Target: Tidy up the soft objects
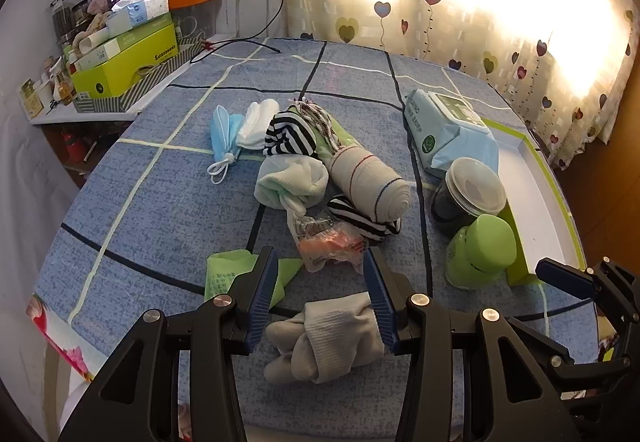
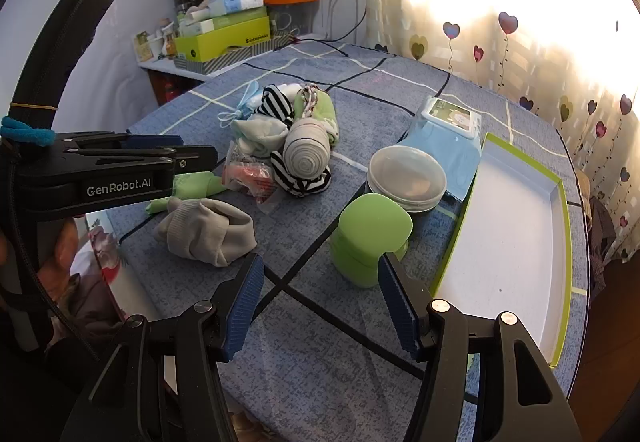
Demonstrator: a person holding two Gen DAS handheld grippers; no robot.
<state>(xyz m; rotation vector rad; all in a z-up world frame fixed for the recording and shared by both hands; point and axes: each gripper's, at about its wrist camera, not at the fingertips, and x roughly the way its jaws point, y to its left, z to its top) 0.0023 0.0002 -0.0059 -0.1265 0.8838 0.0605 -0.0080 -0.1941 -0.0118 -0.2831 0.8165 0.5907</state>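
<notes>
While we hold both tongs wide apart and empty | left gripper (image 1: 320, 274) has the soft grey rolled sock (image 1: 324, 338) lying between its fingers, unpinched | right gripper (image 2: 320, 282) sits beside the green plastic bottle (image 2: 370, 238).

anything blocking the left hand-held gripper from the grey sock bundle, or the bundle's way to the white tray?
Nothing sits between the open left hand-held gripper and the grey sock bundle, which lies just under its fingers. Towards the white tray, the green container and the clear-lidded jar stand beside the tray's near edge, so lift over them.
</notes>
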